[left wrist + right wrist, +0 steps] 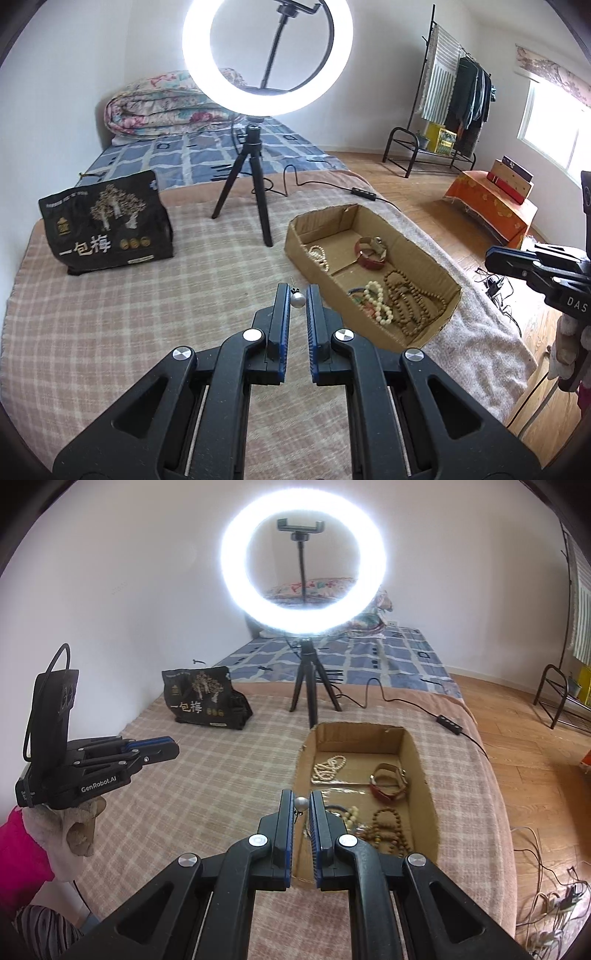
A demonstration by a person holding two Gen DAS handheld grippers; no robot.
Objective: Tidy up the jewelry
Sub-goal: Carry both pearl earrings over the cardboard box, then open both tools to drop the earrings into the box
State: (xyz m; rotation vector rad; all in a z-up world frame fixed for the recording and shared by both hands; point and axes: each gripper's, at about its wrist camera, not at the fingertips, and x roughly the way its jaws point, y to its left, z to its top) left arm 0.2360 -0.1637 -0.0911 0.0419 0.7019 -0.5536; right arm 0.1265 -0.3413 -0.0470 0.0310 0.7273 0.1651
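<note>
While both tools hover above the checked blanket (147, 332) of the bed, the left hand-held gripper (297, 295) has its blue-padded jaws nearly together, pinching a small silver ball earring (297, 300) at the tips; the hook of the earring projects just past them. Similarly, the right hand-held gripper (302, 803) is narrowed onto a second silver ball earring (301, 802), whose thin wire hangs down between the pads. Ahead and to the right of the left tool, and directly beyond the right tool's tips, lies an open cardboard box (295, 236) containing bead bracelets (406, 295), a pale bead string (328, 768) and a red bangle (369, 254).
</note>
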